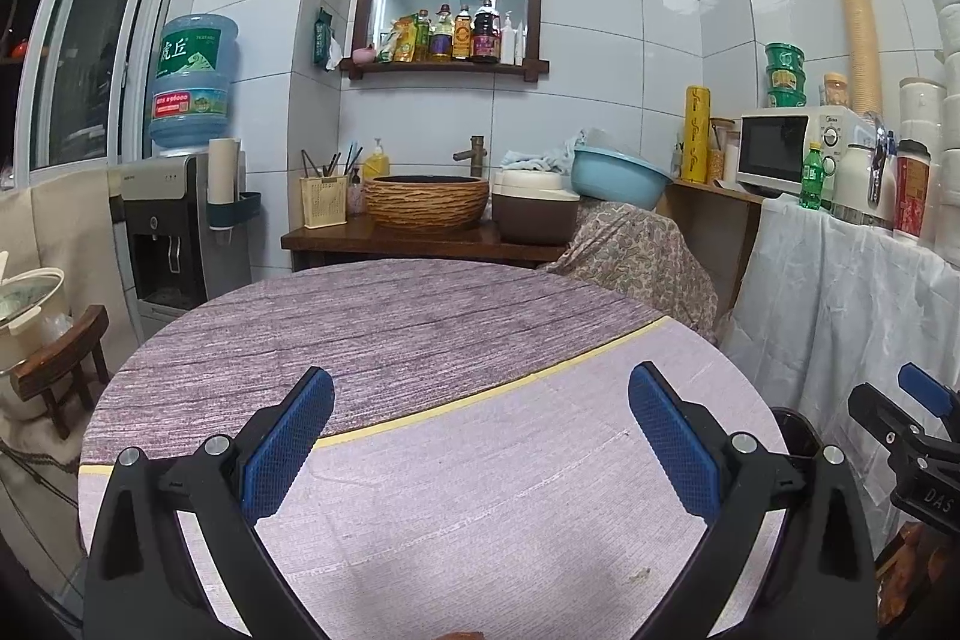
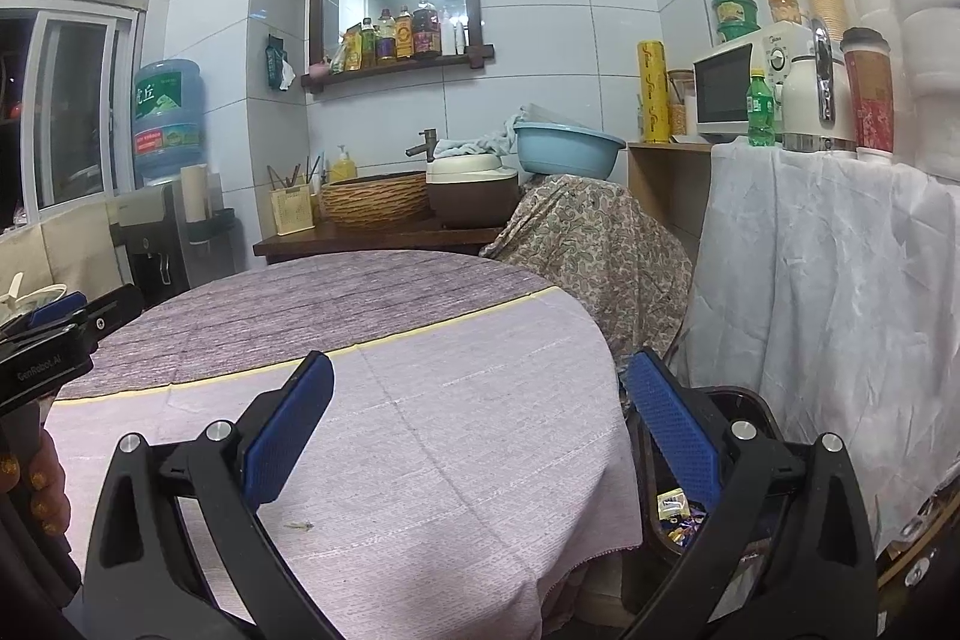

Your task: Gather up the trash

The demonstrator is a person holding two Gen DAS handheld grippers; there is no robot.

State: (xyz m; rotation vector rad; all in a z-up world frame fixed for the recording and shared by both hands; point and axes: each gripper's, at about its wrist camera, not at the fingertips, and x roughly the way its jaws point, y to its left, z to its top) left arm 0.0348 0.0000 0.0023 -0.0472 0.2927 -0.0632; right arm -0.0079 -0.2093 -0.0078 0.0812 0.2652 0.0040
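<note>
One round counter (image 1: 420, 328) covered in a grey wood-grain cloth and a pale lilac cloth, with a thin yellow seam between them, fills the near ground of both views. Over it the left tongs (image 1: 480, 436) hang with their two blue-padded fingers (image 1: 288, 448) spread wide and nothing between them; they are released, pointing forward over the lilac half. From the right wrist view the left tongs appear at the far left edge, gripped by one hand (image 2: 36, 484) with gold-painted nails. A single tiny pale scrap (image 2: 298, 526) lies on the lilac cloth near the front edge. The right tongs (image 2: 480, 436) are likewise released, two blue pads apart and empty, their left finger over the counter and their right finger (image 2: 672, 436) over one dark trash bin (image 2: 750, 406) that stands just beside the counter's right edge. Inside the bin several coloured wrappers (image 2: 678, 514) are visible; I cannot count them exactly. Beyond the counter sit one woven basin (image 1: 426, 199), one light blue plastic bowl (image 1: 618, 175), one white microwave (image 1: 792, 148) and one green bottle (image 1: 813, 178).
</note>
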